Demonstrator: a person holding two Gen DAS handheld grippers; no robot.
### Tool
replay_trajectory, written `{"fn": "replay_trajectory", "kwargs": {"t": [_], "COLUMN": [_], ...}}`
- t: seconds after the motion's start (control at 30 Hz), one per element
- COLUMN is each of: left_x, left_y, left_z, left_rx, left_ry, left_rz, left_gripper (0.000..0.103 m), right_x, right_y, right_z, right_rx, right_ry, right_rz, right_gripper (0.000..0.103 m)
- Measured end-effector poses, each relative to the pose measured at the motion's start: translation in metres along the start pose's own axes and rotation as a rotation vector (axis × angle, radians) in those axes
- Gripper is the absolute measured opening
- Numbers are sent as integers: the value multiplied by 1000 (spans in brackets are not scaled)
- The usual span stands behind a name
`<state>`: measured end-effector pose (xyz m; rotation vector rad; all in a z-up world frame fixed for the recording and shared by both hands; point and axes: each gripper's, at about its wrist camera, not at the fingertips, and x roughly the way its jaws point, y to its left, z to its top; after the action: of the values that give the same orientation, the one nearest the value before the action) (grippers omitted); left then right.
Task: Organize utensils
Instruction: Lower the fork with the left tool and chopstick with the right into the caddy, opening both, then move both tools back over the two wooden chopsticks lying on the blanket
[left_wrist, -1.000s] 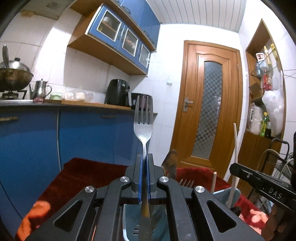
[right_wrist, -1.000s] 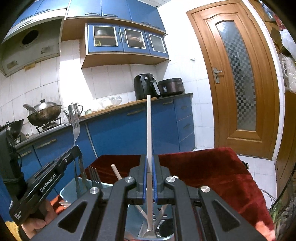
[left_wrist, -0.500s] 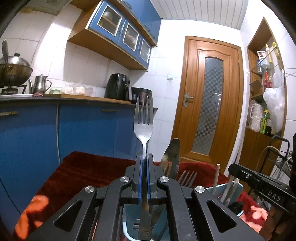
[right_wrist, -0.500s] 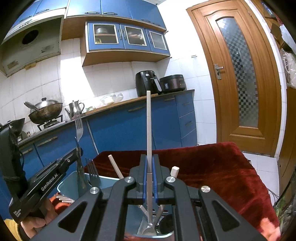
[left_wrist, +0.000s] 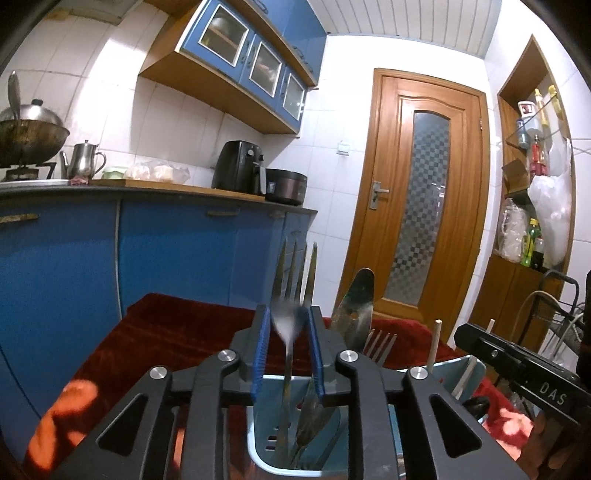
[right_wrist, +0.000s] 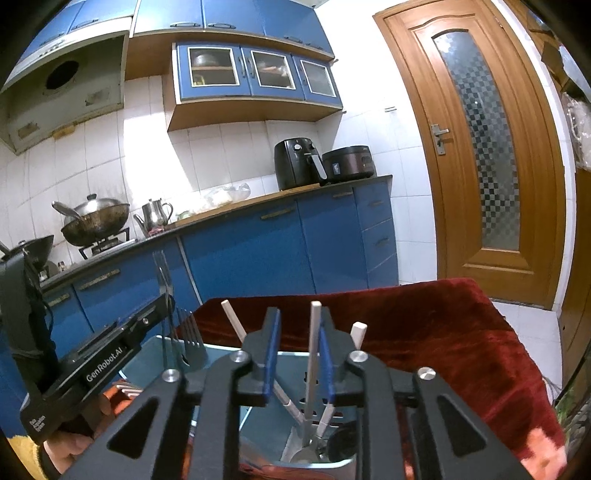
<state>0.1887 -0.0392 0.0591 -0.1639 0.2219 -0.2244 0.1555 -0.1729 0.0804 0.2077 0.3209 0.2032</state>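
Observation:
My left gripper (left_wrist: 287, 325) is open above the light-blue utensil holder (left_wrist: 463, 365). A steel fork (left_wrist: 291, 295) stands blurred between its jaws, its handle down in the holder and free of the pads. A knife (left_wrist: 354, 306) and a second fork (left_wrist: 380, 345) stand in the same compartment. My right gripper (right_wrist: 297, 332) is open over the holder's other compartment (right_wrist: 258, 421). A white-handled utensil (right_wrist: 314, 343) stands loose between its jaws, beside two other white handles (right_wrist: 232, 317). The left gripper's body (right_wrist: 103, 365) shows in the right wrist view.
The holder sits on a table with a dark red cloth (right_wrist: 424, 317). Blue kitchen cabinets (right_wrist: 258, 251) with a wok, kettle and air fryer on top run behind. A wooden door (right_wrist: 487, 147) is at the right.
Both grippers lowered toward the holder and opened. The fork slid down out of the left jaws and the white-handled utensil dropped out of the right jaws into the holder.

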Motion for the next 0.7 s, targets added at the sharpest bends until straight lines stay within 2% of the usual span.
{"fn": "replay_trajectory", "kwargs": {"t": [0.2, 0.43, 0.7], "left_x": [-2, -11, -31], "left_y": [-1, -5, -3], "left_z": [3, 13, 20], "left_rx": [-8, -5, -9], "left_ry": [15, 36, 93], "left_rz": [-14, -16, -10], "left_gripper": [39, 45, 46], "right_x": [-6, -23, -46], "right_y": [1, 5, 14], "right_z": [2, 8, 11], "right_rx": [11, 3, -2], "right_ry": [-20, -53, -49], "right_rz": [14, 25, 32], "right_gripper": [26, 27, 27]}}
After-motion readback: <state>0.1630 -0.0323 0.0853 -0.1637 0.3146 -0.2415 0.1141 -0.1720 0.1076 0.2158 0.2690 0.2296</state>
